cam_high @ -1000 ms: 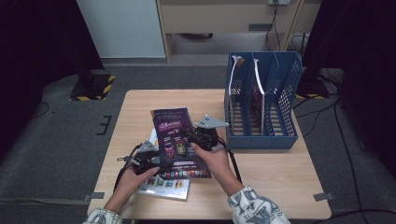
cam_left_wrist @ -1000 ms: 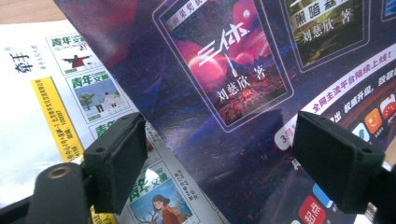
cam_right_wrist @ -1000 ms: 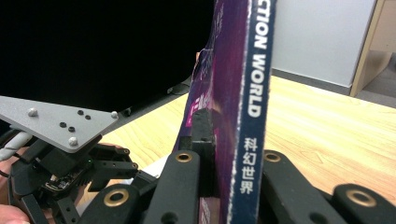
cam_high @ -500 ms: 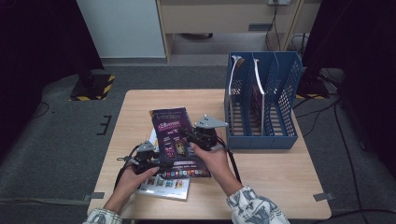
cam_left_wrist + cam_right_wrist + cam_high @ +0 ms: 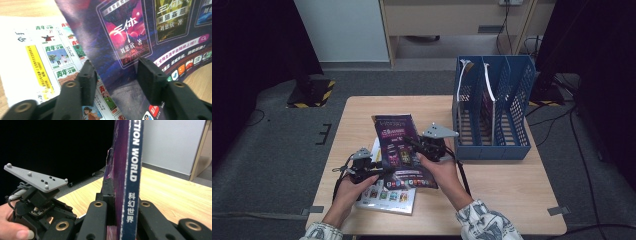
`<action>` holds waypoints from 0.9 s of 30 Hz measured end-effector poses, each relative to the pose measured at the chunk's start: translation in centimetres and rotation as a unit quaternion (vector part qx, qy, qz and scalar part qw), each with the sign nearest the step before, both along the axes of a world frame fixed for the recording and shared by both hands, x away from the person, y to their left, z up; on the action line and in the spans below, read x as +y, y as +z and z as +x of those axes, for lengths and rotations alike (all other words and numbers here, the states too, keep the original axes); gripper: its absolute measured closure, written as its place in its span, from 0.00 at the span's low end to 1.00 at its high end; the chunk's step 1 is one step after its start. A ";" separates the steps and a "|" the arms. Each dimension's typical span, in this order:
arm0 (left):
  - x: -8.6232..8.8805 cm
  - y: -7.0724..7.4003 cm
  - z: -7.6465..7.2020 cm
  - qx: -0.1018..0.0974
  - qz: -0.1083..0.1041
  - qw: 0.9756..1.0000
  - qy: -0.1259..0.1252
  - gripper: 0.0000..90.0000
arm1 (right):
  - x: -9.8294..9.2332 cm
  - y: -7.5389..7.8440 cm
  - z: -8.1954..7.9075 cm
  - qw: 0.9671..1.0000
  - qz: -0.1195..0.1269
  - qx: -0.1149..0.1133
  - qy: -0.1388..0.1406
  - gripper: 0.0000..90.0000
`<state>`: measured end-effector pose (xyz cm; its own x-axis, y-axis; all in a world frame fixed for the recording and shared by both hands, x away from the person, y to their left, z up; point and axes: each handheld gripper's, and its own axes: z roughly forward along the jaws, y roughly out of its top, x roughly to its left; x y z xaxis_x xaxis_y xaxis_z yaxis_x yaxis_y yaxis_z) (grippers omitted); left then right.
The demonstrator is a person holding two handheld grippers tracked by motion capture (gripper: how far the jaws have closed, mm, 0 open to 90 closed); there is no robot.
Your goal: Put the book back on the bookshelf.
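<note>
Magazine clamped by right tongs; left tongs just closing, pads not yet pressing. Cover could be creased if pinched askew.

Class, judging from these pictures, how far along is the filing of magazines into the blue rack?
Done: two items stand in the blue file rack. In hand: the right gripper clamps the purple magazine; the left gripper has just been closing around it. Left: the white magazine lies on the table.

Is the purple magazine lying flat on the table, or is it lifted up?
Lifted. The right gripper is shut on the spine of the purple magazine, which is raised above the table and the white magazine.
</note>
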<state>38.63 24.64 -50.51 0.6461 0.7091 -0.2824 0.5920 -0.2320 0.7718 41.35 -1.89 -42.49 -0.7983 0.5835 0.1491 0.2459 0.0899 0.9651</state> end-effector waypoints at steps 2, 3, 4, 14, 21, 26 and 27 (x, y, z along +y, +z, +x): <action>0.2 0.1 0.0 0.002 -0.006 1.000 0.002 0.64 | -0.1 0.0 0.0 1.000 0.001 -0.001 0.001 0.93; 0.2 0.2 0.0 0.003 -0.007 1.000 0.003 0.66 | -0.1 0.0 0.0 1.000 0.001 -0.002 0.002 0.93; 0.3 0.2 0.0 0.003 -0.007 1.000 0.002 0.68 | -0.1 0.0 0.0 1.000 0.002 -0.002 0.004 0.93; 1.0 1.1 -0.2 -0.019 -0.004 1.000 0.008 0.80 | -0.2 0.2 0.1 1.000 -0.002 -0.009 0.003 0.93; 1.3 1.6 -0.5 -0.038 0.006 0.999 0.017 0.82 | -0.2 0.4 0.3 1.000 -0.009 -0.014 -0.001 0.93; 1.4 2.0 -0.5 -0.051 0.016 0.998 0.024 0.84 | -0.4 0.5 0.2 1.000 -0.012 -0.019 -0.001 0.93; 1.4 2.1 -0.5 -0.054 0.018 0.998 0.025 0.84 | -0.4 0.5 0.2 1.000 -0.012 -0.021 -0.001 0.93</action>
<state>38.11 26.08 -48.38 0.6347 0.7498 -0.1871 0.5170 -0.2320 0.8239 41.53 -2.28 -42.01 -0.8025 0.5879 0.1019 0.2062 0.1129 0.9720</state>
